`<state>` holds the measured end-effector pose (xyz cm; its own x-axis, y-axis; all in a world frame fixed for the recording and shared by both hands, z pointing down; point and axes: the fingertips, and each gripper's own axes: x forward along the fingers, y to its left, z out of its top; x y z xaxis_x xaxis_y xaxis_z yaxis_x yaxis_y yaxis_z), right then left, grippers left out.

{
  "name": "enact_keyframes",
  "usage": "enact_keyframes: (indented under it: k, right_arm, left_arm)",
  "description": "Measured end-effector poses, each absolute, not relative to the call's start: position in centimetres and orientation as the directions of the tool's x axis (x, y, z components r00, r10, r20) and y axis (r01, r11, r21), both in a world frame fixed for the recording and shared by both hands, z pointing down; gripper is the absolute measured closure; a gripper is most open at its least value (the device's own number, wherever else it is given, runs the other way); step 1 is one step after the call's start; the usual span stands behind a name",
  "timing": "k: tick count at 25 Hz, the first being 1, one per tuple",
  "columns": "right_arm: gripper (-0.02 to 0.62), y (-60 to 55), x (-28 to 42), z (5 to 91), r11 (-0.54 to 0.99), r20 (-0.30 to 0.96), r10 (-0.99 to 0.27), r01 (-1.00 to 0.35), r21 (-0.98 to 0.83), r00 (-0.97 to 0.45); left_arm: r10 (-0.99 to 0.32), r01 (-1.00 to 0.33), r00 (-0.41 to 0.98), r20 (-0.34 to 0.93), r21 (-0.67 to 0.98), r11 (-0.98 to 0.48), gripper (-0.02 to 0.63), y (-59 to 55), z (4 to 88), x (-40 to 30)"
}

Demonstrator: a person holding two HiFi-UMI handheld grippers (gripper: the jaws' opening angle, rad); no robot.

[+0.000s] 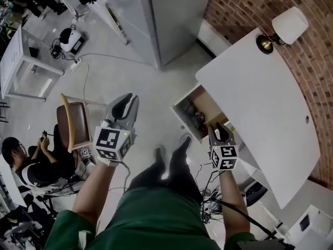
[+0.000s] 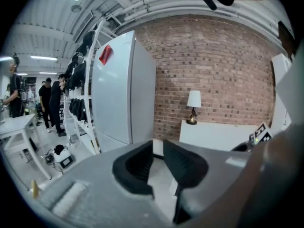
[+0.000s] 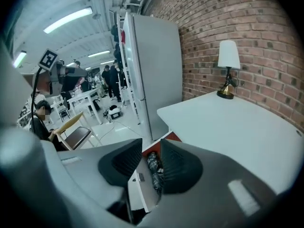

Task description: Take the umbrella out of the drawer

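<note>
The white table's [image 1: 260, 98] drawer [image 1: 186, 97] stands pulled out, showing its wooden inside. A dark, patterned folded umbrella [image 1: 191, 116] lies in it. My right gripper [image 1: 221, 129] hovers over the drawer's near end, open, nothing between its pads. In the right gripper view, the umbrella [image 3: 153, 167] shows through the gap of the right gripper [image 3: 151, 147], well below it, with the drawer's white front [image 3: 137, 186] beside it. My left gripper [image 1: 129, 99] is out over the floor, left of the drawer, open and empty. In its own view, the left gripper [image 2: 158, 150] faces the brick wall.
A lamp [image 1: 283, 27] stands at the table's far corner. A tall white cabinet [image 1: 156, 20] is behind the drawer. A brown chair [image 1: 73, 121] and a seated person [image 1: 31, 160] are at left. Cables [image 1: 213, 197] lie under the table by my feet [image 1: 171, 158].
</note>
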<state>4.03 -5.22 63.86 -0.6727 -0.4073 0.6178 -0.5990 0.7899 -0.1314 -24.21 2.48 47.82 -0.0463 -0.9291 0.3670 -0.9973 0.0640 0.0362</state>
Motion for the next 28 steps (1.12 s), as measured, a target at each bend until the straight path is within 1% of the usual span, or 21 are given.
enact_keyframes:
  k: [5, 9, 13, 17, 22, 23, 27, 28]
  right_arm:
    - [0.455, -6.6, 2.2, 69.7, 0.829, 0.681, -0.283, -0.530, -0.181, -0.676]
    - [0.425, -7.6, 1.6, 73.9, 0.853, 0.726, -0.201, -0.482, -0.200, -0.657]
    - [0.399, -9.2, 0.9, 78.1, 0.867, 0.763, -0.153, -0.456, -0.201, -0.628]
    - [0.383, -9.9, 0.4, 82.0, 0.864, 0.798, -0.118, -0.458, -0.211, -0.591]
    - [0.351, -9.8, -0.1, 86.2, 0.861, 0.843, -0.078, -0.462, -0.212, -0.532]
    - [0.346, -9.8, 0.0, 87.0, 0.860, 0.851, -0.073, -0.465, -0.211, -0.520]
    - [0.324, -10.4, 0.1, 90.1, 0.844, 0.870, -0.054, -0.489, -0.223, -0.490]
    - [0.324, -10.4, 0.1, 90.8, 0.838, 0.874, -0.048, -0.495, -0.228, -0.483]
  left_arm:
    - [-0.905, -0.995, -0.069, 0.419, 0.033, 0.091, 0.540, 0.1, 50.6, -23.3]
    - [-0.879, -0.989, -0.088, 0.468, 0.060, 0.132, 0.538, -1.1, 53.5, -22.7]
    - [-0.871, -0.988, -0.088, 0.484, 0.071, 0.139, 0.537, -2.8, 56.4, -22.9]
    - [-0.851, -0.987, -0.077, 0.519, 0.080, 0.138, 0.535, -3.6, 59.6, -23.5]
    - [-0.811, -0.993, -0.009, 0.585, 0.093, 0.078, 0.524, -3.4, 64.1, -24.1]
    - [-0.801, -0.993, 0.005, 0.598, 0.100, 0.068, 0.518, -3.3, 65.0, -24.1]
    - [-0.774, -0.992, 0.047, 0.632, 0.122, 0.040, 0.452, -3.6, 67.5, -23.9]
    - [-0.769, -0.992, 0.055, 0.637, 0.125, 0.032, 0.449, -3.7, 67.8, -23.9]
